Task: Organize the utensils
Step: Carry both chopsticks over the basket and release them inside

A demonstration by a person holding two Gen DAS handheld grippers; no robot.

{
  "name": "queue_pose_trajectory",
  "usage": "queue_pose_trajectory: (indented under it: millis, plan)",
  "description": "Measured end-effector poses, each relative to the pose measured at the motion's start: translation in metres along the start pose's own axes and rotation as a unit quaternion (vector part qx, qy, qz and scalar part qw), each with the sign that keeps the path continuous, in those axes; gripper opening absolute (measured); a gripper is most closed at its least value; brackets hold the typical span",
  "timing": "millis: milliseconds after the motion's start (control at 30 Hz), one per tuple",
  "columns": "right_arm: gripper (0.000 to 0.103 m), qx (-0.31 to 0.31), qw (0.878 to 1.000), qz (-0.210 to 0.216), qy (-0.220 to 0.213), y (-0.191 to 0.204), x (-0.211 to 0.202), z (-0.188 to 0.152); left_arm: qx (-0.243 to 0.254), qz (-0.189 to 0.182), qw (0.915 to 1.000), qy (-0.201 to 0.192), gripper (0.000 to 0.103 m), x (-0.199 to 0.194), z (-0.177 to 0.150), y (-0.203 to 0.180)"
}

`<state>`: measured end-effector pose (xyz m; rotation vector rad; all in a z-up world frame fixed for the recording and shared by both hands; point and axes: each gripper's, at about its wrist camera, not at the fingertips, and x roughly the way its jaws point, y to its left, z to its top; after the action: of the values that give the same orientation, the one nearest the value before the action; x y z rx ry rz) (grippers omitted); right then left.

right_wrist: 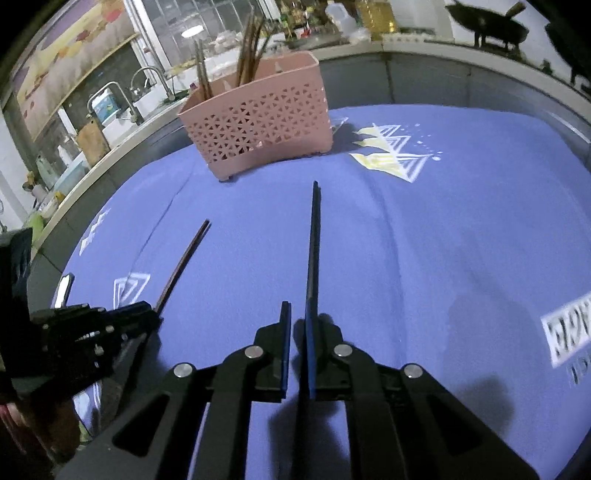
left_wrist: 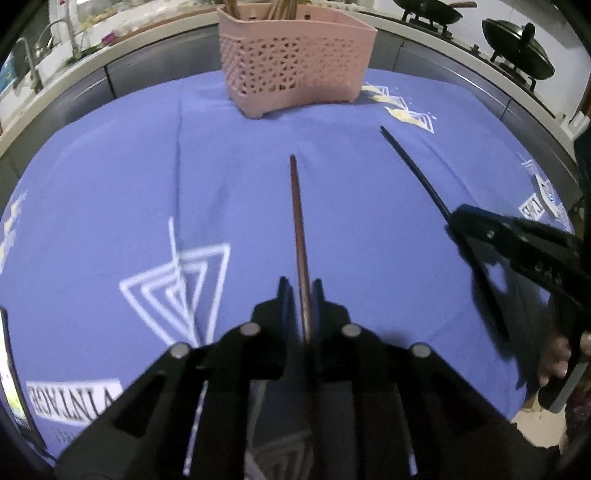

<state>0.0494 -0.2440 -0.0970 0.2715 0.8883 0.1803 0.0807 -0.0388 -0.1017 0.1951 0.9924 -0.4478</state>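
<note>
In the left wrist view, the left gripper (left_wrist: pixel 301 291) has its fingers pinching a brown chopstick (left_wrist: pixel 298 221) that sticks out over the blue cloth (left_wrist: pixel 110 184) on the table, and far ahead stands the pink basket (left_wrist: pixel 295 59) with more brown sticks (left_wrist: pixel 280 9) poking up inside it, while the right gripper (left_wrist: pixel 456 218) at the right side holds a black chopstick (left_wrist: pixel 413 170). In the right wrist view, the right gripper (right_wrist: pixel 297 325) has its fingers close together with the black chopstick (right_wrist: pixel 314 251) against the right finger, pointing toward the pink basket (right_wrist: pixel 258 122), which holds a bunch of brown sticks (right_wrist: pixel 251 48) standing up in its left and middle parts. At the left of this view the left gripper (right_wrist: pixel 147 317) holds the brown chopstick (right_wrist: pixel 184 262) above the cloth.
</note>
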Motion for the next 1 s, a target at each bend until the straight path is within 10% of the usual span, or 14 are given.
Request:
queue_pose_trajectory:
  millis: [400,633,1000]
  plan:
    - [0.01,0.004,1.0,-0.019,0.018,-0.009,0.045,0.058,0.016,0.024,0.9995,-0.014,0.028,0.029,0.051,-0.006]
    - [0.005,-0.008,0.999,0.021,0.034,-0.001,0.047,0.062,-0.008,-0.014,0.9998,-0.013,0.004,0.028,0.056,0.004]
    - [0.005,-0.087,0.981,0.122,-0.125,0.063,-0.074,0.061,-0.031,-0.058,0.9784,-0.196,0.004,-0.119,0.065,0.031]
